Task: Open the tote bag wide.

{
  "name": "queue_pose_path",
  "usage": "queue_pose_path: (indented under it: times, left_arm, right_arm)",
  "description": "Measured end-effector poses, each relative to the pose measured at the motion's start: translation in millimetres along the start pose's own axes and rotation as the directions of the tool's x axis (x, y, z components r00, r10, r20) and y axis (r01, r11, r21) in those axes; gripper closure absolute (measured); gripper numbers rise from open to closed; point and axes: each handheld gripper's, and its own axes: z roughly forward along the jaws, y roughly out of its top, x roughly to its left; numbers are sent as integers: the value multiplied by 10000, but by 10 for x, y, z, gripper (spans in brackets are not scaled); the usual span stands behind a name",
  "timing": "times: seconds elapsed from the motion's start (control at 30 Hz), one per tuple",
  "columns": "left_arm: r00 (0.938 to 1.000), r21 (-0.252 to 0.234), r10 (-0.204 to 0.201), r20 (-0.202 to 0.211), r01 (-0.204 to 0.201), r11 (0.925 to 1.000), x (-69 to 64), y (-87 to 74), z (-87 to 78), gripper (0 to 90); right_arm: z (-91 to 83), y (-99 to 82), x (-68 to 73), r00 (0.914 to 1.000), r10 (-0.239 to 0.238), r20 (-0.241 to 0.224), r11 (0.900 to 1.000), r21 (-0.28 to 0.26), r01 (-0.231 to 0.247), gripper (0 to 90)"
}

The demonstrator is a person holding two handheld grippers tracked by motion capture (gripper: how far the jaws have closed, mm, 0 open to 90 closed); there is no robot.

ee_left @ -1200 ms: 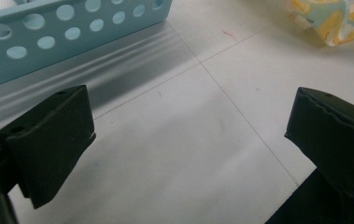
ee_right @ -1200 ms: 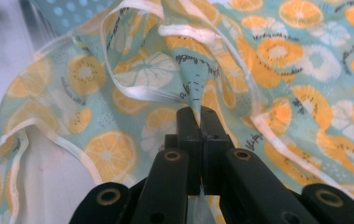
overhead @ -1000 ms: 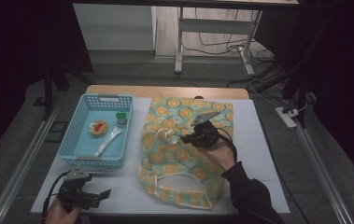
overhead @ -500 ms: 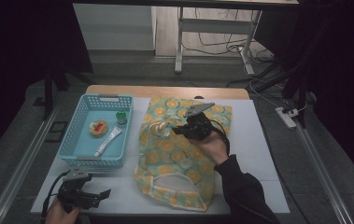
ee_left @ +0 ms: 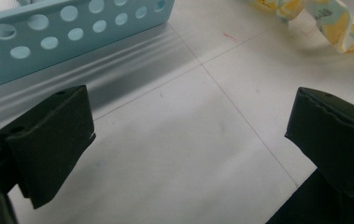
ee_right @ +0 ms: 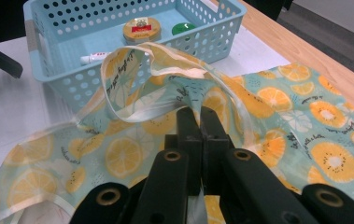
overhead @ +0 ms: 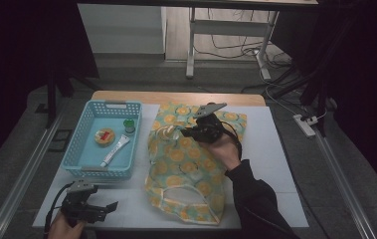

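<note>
A cloth bag [overhead: 191, 169] printed with orange slices on pale green lies flat in the middle of the white table. My right gripper [overhead: 188, 133] is over its far half, shut on a pinch of the fabric, which it holds raised in a fold. In the right gripper view the jaws [ee_right: 201, 114] are pressed together, and a cream-edged strap [ee_right: 132, 60] loops up in front of them. My left gripper [overhead: 109, 206] rests at the table's front left corner, open. Between its jaws [ee_left: 188, 135] lies bare table.
A light blue perforated basket [overhead: 84, 144] stands left of the bag. It holds a round tin [overhead: 104, 136], a green-capped jar [overhead: 129, 126] and a white tube [overhead: 116, 151]. The basket wall [ee_left: 72, 23] is just beyond my left gripper. A wooden strip [overhead: 176, 97] edges the far side.
My right gripper has risen and moved toward the far side, pulling the pinched fabric with it; the bag's near end has slid slightly away. The left gripper has not moved.
</note>
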Motion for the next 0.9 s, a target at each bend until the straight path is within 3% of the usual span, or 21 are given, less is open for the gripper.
queue_pose_path:
  times: [0.3, 0.57, 0.9]
  left_arm:
    - [10000, 36, -14, -63, 14, 10000, -2, 2, 1, 10]
    - [10000, 30, 36, -72, -35, 10000, -7, 2, 0, 11]
    - [10000, -57, 51, -58, -52, 10000, -11, -2, -10, 9]
  right_arm:
    - [-29, 84, -19, 9999, 28, -108, 9999, -146, -29, 898]
    - [-22, 45, -20, 9998, 138, -117, 9994, 328, -134, 898]
    - [-54, 42, -15, 9991, 338, -268, 9979, 559, -322, 898]
